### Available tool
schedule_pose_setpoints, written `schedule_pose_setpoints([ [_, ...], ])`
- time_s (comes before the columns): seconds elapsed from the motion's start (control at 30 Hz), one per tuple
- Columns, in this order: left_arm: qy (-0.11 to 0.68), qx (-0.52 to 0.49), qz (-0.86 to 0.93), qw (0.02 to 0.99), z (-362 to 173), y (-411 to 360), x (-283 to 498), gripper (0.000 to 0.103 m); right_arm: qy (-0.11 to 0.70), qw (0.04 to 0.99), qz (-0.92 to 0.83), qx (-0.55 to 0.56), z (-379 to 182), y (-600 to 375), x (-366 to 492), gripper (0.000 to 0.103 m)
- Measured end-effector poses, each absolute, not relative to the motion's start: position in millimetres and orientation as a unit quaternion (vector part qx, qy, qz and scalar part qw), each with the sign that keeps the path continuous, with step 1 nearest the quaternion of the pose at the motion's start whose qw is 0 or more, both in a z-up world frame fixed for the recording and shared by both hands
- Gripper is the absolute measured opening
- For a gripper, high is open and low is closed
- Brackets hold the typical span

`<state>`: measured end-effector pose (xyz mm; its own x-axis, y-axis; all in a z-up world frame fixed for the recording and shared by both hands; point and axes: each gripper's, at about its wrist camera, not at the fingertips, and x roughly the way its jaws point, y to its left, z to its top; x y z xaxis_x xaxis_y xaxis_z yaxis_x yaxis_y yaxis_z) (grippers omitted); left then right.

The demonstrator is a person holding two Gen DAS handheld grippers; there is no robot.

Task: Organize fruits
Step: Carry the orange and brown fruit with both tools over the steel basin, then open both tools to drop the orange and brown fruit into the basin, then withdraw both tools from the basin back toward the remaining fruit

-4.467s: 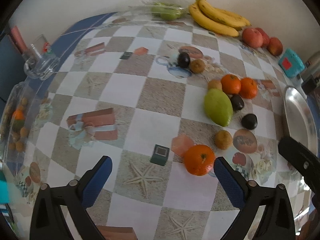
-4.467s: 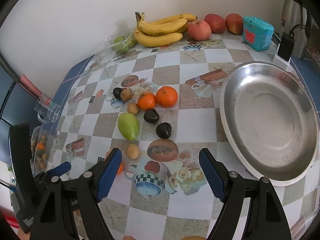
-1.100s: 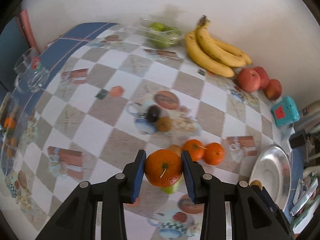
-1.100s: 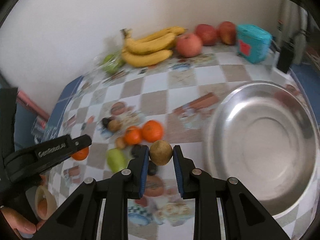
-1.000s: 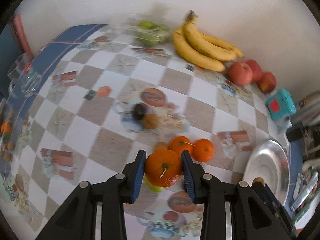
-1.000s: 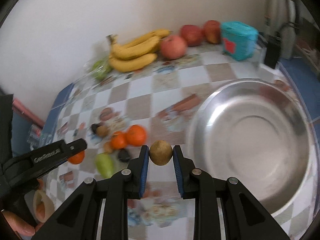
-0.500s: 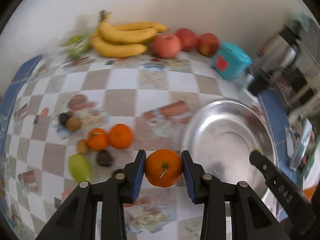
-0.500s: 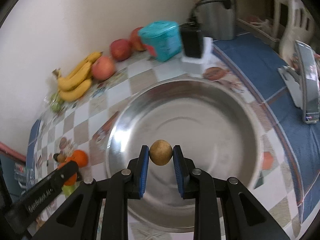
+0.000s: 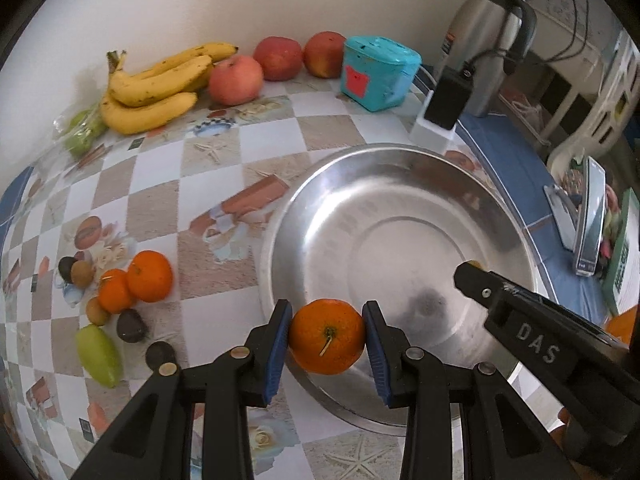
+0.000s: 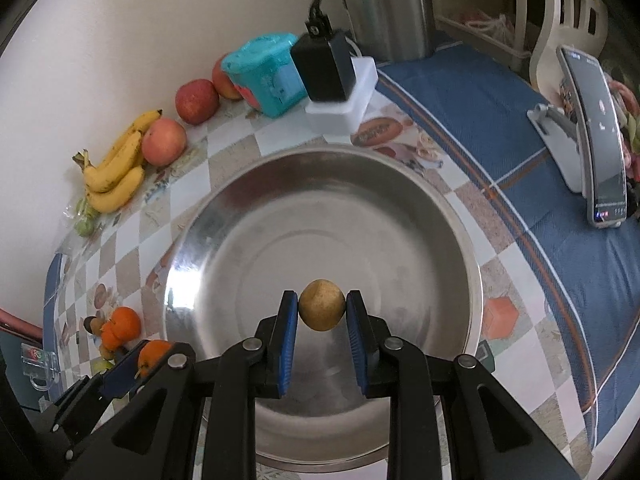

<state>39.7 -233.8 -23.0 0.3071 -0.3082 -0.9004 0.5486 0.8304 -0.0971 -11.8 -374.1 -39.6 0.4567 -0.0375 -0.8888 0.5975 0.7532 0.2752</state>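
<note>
Left wrist view: the left gripper (image 9: 326, 336) has its blue pads clamped on a round orange fruit (image 9: 327, 336), held over the near rim of the big shiny steel bowl (image 9: 400, 216), which looks empty. Two more oranges (image 9: 138, 282), a green mango-shaped fruit (image 9: 98, 354) and small dark fruits sit on the checkered tablecloth (image 9: 224, 168) left of the bowl.

Right wrist view: the right gripper (image 10: 322, 312) is pinched tight on a small tan round fruit (image 10: 322, 310), above the bowl's inside. Yellow bananas (image 10: 114, 178) and red apples (image 10: 164, 140) lie by the wall.
</note>
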Motion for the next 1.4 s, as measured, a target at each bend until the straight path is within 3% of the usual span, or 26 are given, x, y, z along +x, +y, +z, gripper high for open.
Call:
schedule_pose_setpoints([
  [0.3,0.524,0.123,-0.275,0.797,-26,-238,35,0.04,0.5,0.788,-0.199,0.299,-51,-376,-13,0.027],
  [0.47,0.518,0.119,-0.282,0.799,-20,-237,34,0.046,0.5,0.789,-0.206,0.29,-47,-377,-14,0.038],
  [0.6,0.512,0.113,-0.286,0.802,-12,-234,34,0.049,0.495,0.793,-0.21,0.287,-40,-377,-14,0.039],
  [0.73,0.516,0.108,-0.278,0.803,-9,-228,37,0.057,0.489,0.8,-0.214,0.276,-31,-375,-14,0.054],
  [0.87,0.52,0.103,-0.255,0.809,-7,-215,44,0.062,0.487,0.802,-0.215,0.27,-27,-374,-13,0.054],
  [1.4,0.534,0.032,-0.136,0.834,1,-128,86,0.062,0.504,0.811,-0.18,0.238,-20,-344,-3,0.054],
])
